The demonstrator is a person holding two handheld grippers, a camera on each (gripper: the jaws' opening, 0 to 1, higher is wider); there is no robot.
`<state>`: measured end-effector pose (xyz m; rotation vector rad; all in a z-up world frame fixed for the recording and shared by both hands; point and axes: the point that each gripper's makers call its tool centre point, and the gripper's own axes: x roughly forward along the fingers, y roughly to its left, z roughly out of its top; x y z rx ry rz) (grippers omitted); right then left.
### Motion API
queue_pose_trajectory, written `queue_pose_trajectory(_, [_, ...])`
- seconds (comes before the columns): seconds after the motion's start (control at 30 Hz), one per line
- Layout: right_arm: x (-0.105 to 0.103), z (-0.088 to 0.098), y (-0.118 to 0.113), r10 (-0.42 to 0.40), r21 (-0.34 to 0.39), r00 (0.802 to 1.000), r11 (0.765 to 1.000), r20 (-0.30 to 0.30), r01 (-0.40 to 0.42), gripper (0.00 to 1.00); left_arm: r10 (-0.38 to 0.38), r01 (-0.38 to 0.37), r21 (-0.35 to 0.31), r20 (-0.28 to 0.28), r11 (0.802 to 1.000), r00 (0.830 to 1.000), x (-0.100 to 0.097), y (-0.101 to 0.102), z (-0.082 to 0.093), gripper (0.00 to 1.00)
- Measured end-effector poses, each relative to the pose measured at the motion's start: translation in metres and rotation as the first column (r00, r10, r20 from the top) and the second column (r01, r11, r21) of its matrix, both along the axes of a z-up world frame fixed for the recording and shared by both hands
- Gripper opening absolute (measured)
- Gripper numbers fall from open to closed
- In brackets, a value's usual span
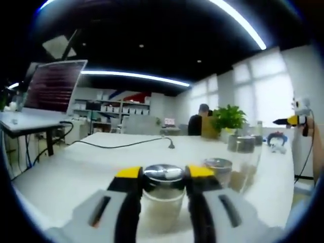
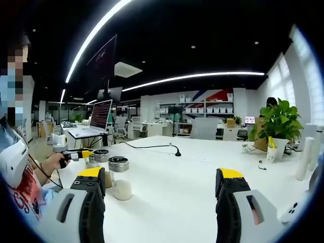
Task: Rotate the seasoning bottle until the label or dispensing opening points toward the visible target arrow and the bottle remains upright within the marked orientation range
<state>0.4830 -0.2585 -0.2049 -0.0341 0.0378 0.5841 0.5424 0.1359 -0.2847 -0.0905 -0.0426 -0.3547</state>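
In the left gripper view a glass seasoning bottle (image 1: pixel 162 203) with a silver cap and pale contents stands upright on the white table (image 1: pixel 76 172). My left gripper (image 1: pixel 163 172) is shut on it, its yellow-tipped fingers (image 1: pixel 128 173) pressing each side of the cap. In the right gripper view my right gripper (image 2: pixel 162 174) hangs wide open over the table with nothing between its fingers. To its left the left gripper (image 2: pixel 76 153) shows, held by a person's hand, beside more bottles.
Two more silver-capped bottles (image 1: pixel 218 167) (image 1: pixel 244 146) stand right of the held one. A capped jar (image 2: pixel 119 174) sits left of the right gripper. A black cable (image 2: pixel 152 147) crosses the table. A potted plant (image 2: pixel 279 124) and a laptop (image 2: pixel 100 115) are farther back.
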Motion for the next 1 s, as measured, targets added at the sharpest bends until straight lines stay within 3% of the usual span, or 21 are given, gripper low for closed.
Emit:
queue_pose_trajectory(0.6, [0.0006,0.0021,-0.0037,-0.019,-0.024,1.0,1.0,0.012,0.019,0.94,-0.116,0.116,0.012,0.02,0.993,0.993,-0.0008,-0.004,0.0002,0.34])
queue_pose_trajectory(1.0, [0.001,0.0028,-0.0057,-0.035,-0.017,0.999,0.999,0.014,0.035,0.94,-0.224,0.223,0.033,0.018,0.974,0.974,-0.0019,-0.0076,0.0004,0.34])
